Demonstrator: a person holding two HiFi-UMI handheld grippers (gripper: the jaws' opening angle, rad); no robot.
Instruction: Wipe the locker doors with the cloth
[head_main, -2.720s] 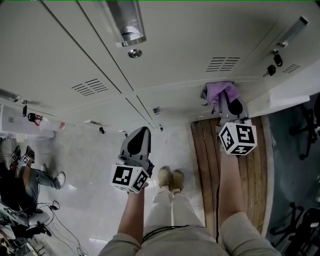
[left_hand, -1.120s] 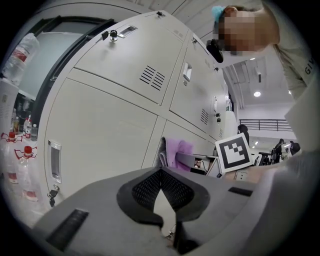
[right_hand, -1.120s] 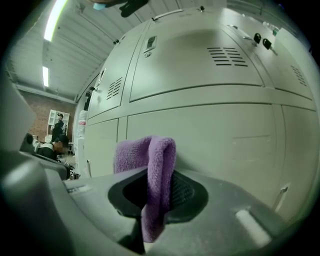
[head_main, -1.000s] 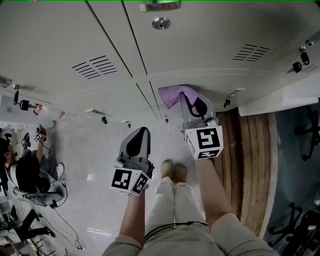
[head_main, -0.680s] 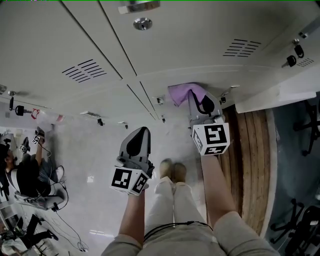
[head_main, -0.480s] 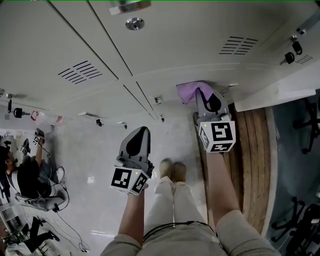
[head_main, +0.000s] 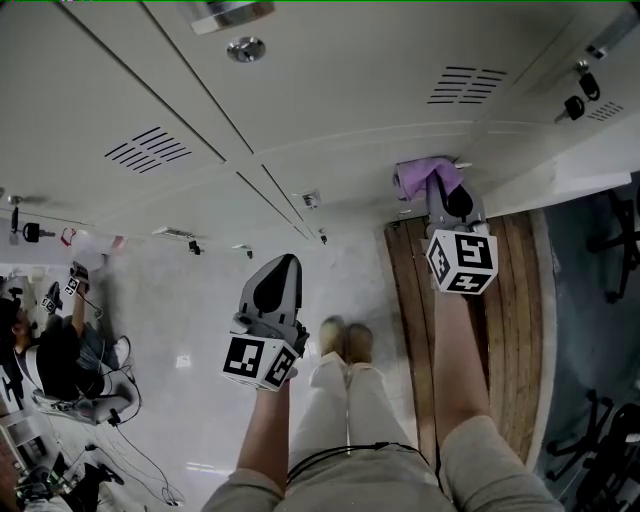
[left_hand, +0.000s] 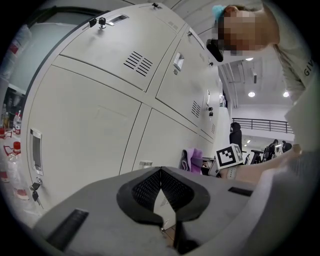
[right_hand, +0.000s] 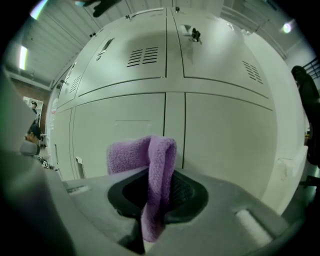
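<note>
1. The right gripper (head_main: 446, 192) has its jaws clamped on a purple cloth (right_hand: 159, 165), which folds up and over between them.
2. The cloth sits low at the locker doors (right_hand: 225, 140), right in front of the vertical seam between two lower doors. Whether it actually touches the metal cannot be told.
3. The left gripper (left_hand: 160, 171) hangs well apart from the lockers, to the left of the right one. Its jaws are together with nothing between them.
4. Below, the person's shoes (head_main: 342, 338) stand on the pale floor (head_main: 190, 300), just beside a wooden strip (head_main: 505, 330).
</note>
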